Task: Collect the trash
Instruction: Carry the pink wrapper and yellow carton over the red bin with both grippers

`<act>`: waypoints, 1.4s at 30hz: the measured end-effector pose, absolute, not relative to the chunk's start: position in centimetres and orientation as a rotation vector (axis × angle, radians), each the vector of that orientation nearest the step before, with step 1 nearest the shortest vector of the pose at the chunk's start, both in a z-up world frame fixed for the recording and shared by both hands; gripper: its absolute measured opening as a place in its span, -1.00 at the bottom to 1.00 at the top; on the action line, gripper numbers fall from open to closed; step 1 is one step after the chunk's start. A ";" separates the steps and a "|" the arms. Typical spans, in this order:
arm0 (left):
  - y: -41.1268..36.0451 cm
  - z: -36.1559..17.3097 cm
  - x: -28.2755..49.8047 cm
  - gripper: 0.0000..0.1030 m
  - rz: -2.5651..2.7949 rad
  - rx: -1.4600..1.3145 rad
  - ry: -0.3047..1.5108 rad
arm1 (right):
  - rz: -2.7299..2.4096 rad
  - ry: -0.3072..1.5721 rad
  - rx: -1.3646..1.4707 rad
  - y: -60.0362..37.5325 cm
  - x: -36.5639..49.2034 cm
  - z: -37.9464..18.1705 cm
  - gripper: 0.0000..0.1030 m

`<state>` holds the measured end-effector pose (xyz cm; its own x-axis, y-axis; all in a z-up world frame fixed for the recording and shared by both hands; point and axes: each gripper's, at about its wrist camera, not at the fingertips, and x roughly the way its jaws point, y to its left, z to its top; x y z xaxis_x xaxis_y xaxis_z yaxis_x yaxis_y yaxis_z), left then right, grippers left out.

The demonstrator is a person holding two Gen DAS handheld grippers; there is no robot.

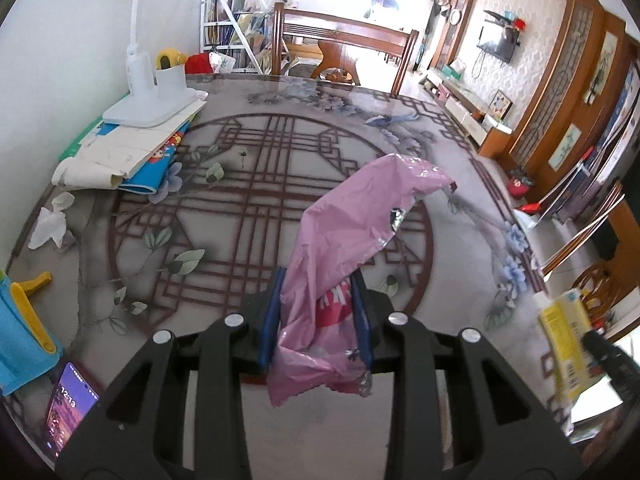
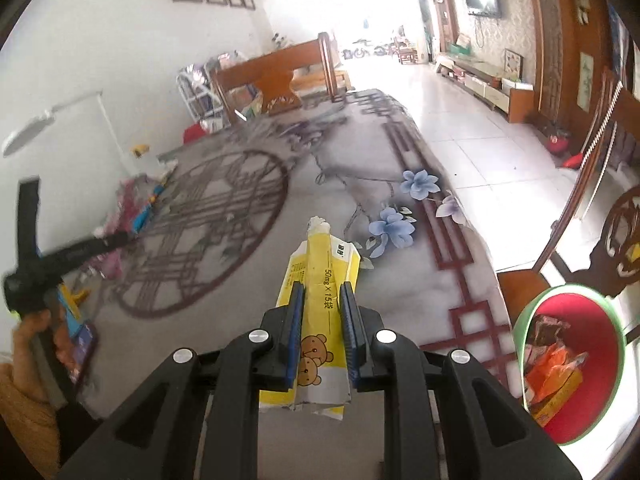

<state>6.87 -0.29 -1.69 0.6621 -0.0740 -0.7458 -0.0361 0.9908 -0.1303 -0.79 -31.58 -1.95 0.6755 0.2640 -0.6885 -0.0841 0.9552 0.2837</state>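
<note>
Over the patterned table (image 1: 224, 216), my left gripper (image 1: 318, 284) is shut on a crumpled pink plastic wrapper (image 1: 352, 220), which sticks up and forward past the blue pads. My right gripper (image 2: 323, 288) is shut on a flattened yellow and white medicine box (image 2: 324, 264) with a bear printed on it. That box (image 1: 564, 344) also shows at the right edge of the left wrist view. In the right wrist view the left gripper (image 2: 60, 256) appears blurred at the far left, held by a hand (image 2: 32, 332). A red bin with a green rim (image 2: 580, 312) stands low on the right, beside the table, with orange wrappers inside.
A crumpled white tissue (image 1: 50, 220) lies near the table's left edge. A lamp base (image 1: 156, 100) sits on a stack of papers and books (image 1: 120, 152) at the back left. A phone (image 1: 68, 404) and a blue and yellow toy (image 1: 24, 328) lie front left. Wooden chairs (image 1: 344, 36) surround the table.
</note>
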 end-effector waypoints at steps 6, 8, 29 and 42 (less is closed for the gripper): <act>-3.1 -3.6 5.9 -0.41 -0.032 -0.092 0.869 | 0.155 0.769 0.274 -34.3 -1.9 -1.5 -0.66; -3.9 -4.3 5.3 -0.41 -0.047 -0.114 0.883 | 0.133 0.757 0.273 -35.0 -1.9 -1.3 -0.66; -21.4 -5.4 1.1 -0.41 -0.432 -0.123 0.957 | -0.049 0.760 0.428 -43.2 -3.9 -2.7 -0.66; -30.0 -4.5 0.3 -0.41 -0.582 -0.039 0.948 | -0.199 0.700 0.667 -51.4 -7.0 -3.8 -0.66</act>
